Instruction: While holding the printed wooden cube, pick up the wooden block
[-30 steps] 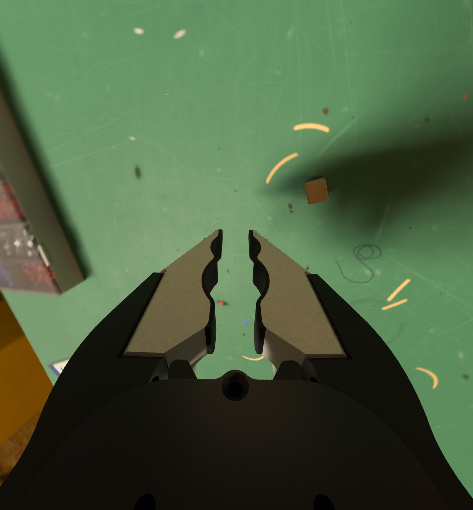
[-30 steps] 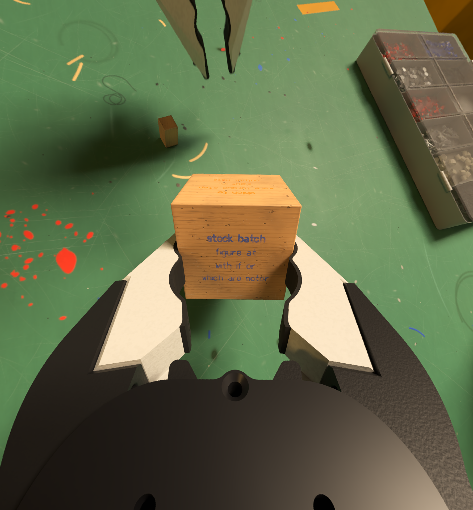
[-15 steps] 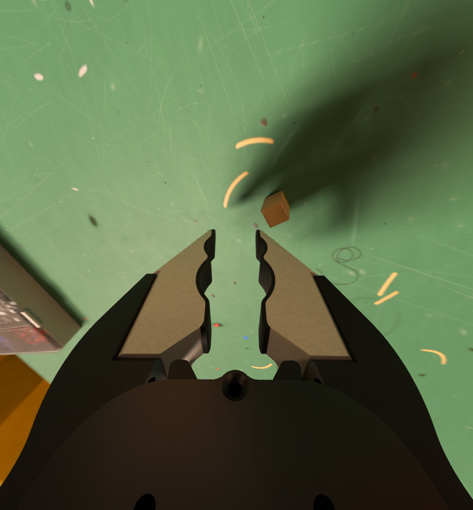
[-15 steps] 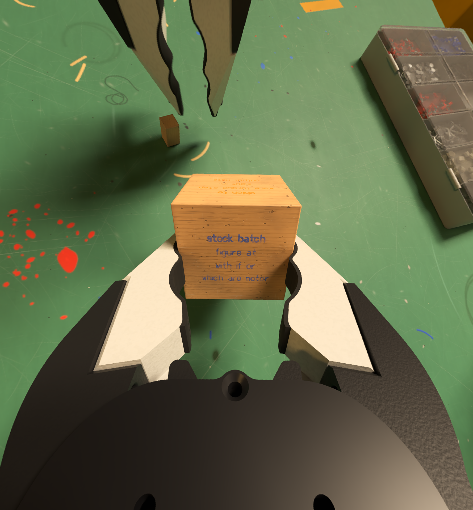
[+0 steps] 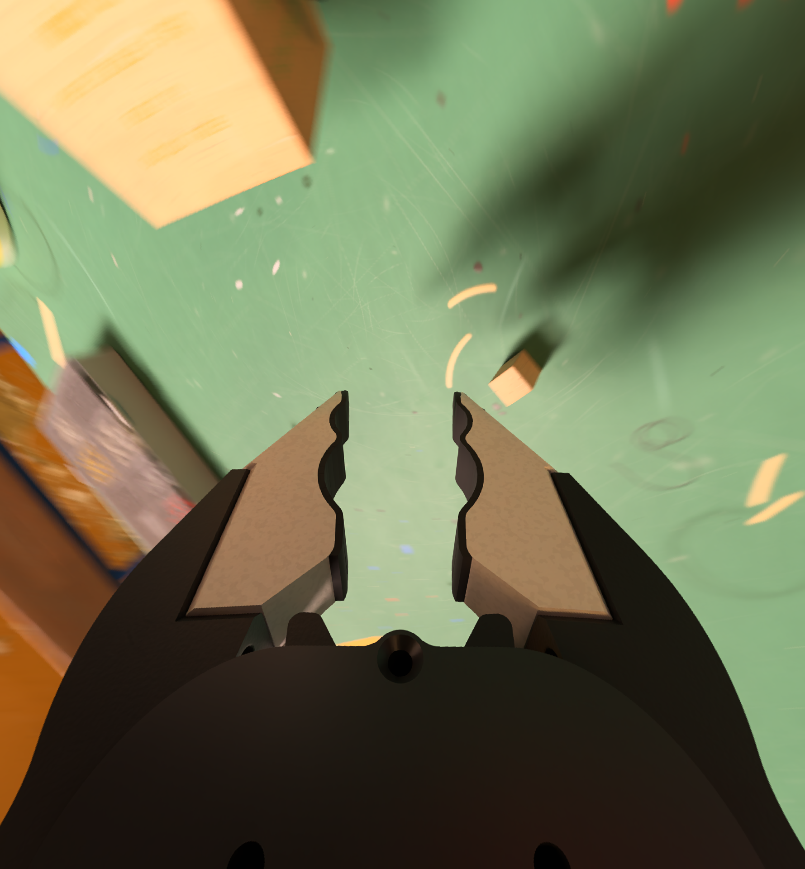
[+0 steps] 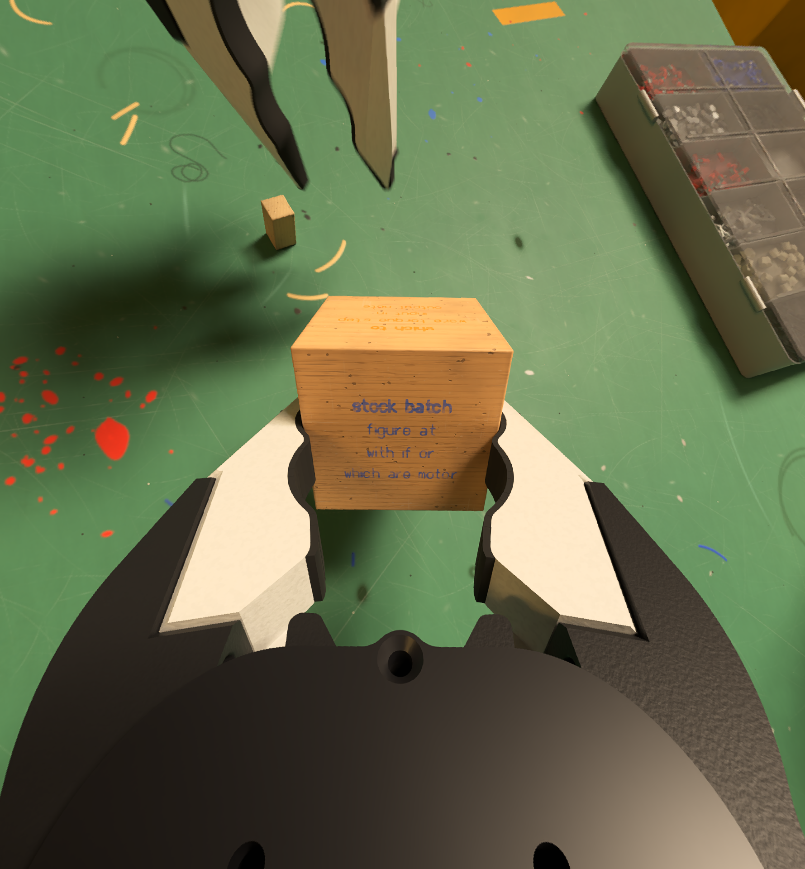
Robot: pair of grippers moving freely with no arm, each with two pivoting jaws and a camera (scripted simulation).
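- The right gripper (image 6: 400, 451) was clamped on the 1 printed wooden cube (image 6: 400, 404), its 2 pale fingers (image 6: 250, 531) pressed against opposite side faces and holding it clear of the green mat (image 6: 555, 263).
- That cube was light orange-brown wood with fine grain and dark specks, blue print on the near face and fainter orange print on top.
- Beyond it, 1 small wooden block (image 6: 278, 221) stood upright on the mat, plain pale wood, taller than wide, beside 2 curved yellow marks.
- The left gripper (image 5: 399, 399) hung over the mat with its jaws parted by a moderate gap and nothing between them; the block (image 5: 515, 376) lay just ahead and to the right of its right fingertip, outside the gap.
- Farthest right sat 1 grey compartment box (image 6: 739, 197) of small parts.
- Red paint spatter (image 6: 109, 437) marked the mat at left.
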